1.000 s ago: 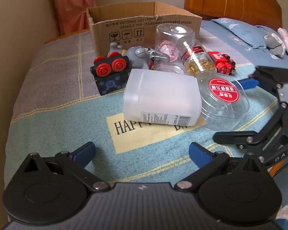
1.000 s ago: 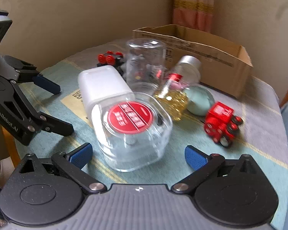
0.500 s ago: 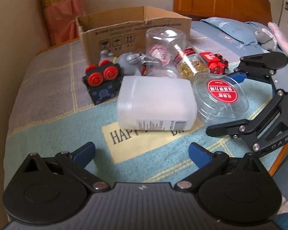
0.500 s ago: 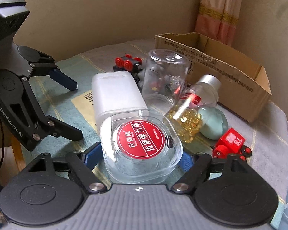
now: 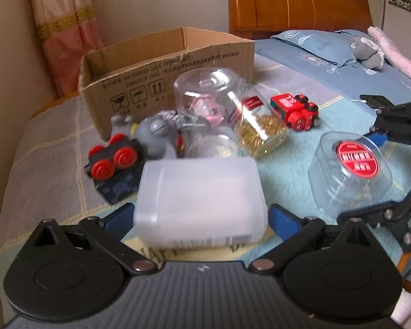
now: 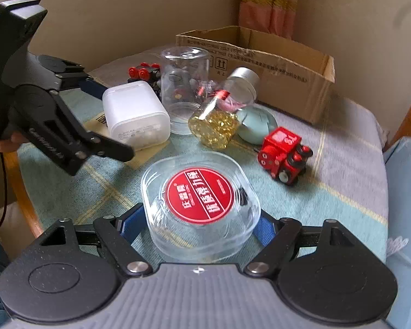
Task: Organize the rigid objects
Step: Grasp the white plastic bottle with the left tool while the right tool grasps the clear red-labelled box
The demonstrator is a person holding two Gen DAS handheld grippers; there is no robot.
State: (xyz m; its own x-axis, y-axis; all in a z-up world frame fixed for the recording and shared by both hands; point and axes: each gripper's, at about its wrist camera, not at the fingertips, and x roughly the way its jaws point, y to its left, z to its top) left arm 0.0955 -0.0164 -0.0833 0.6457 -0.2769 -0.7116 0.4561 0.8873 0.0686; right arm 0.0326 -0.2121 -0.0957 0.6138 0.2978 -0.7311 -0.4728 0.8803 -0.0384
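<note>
Barely begun: box (image 6: 287, 63) at 12 o'clock looks empty, toys and jars scattered before it. Right gripper (image 6: 202, 223) clamped on clear tub (image 6: 200, 205). Left gripper (image 5: 200, 215) wide, closing around white tub (image 5: 200, 197), contact unclear.

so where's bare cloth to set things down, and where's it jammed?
Free: the grey checked cloth left of the black toy train, and the strip right of the red toy train. The cardboard box shows nothing inside from here. Crowded: the clear jar, bottle of gold capsules and white container huddle before the box.
</note>
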